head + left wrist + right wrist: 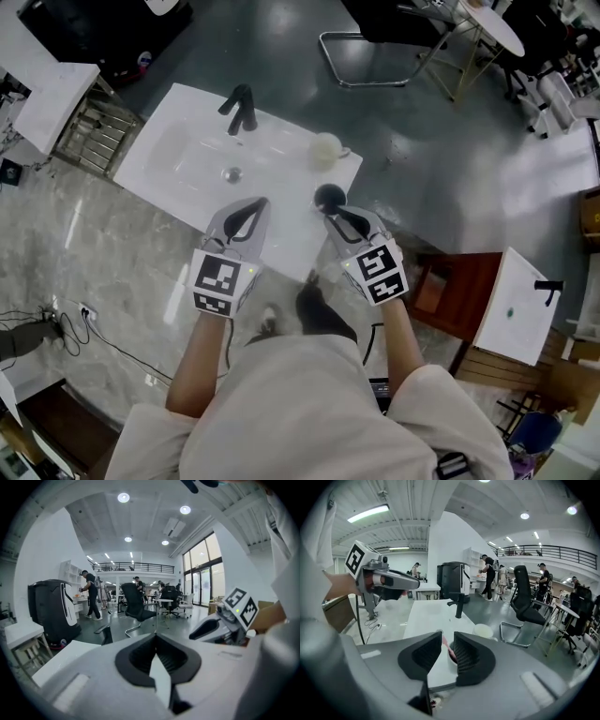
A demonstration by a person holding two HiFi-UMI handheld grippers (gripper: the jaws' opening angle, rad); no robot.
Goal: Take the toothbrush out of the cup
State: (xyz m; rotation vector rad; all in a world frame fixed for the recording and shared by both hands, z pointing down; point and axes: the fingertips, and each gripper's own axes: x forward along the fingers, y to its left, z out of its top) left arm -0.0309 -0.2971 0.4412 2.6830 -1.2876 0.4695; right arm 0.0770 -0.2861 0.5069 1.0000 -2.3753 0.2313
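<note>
Just ahead of right tool (447, 637), toothbrush (447, 645) shows through its jaw gap.

— Where is the cup?
— The cup (329, 197) stands upright near the front right corner of the washbasin top (286, 169). It is round and dark inside.
— And the toothbrush?
— The toothbrush (446, 645) is pink. It sits in the cup, slanting up over the rim.

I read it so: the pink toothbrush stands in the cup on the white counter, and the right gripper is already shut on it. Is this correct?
Not entirely. The right gripper is not shut on it: the right gripper view shows its jaws apart, with the pink toothbrush seen in the gap between them, standing in the cup on the white counter.
</note>
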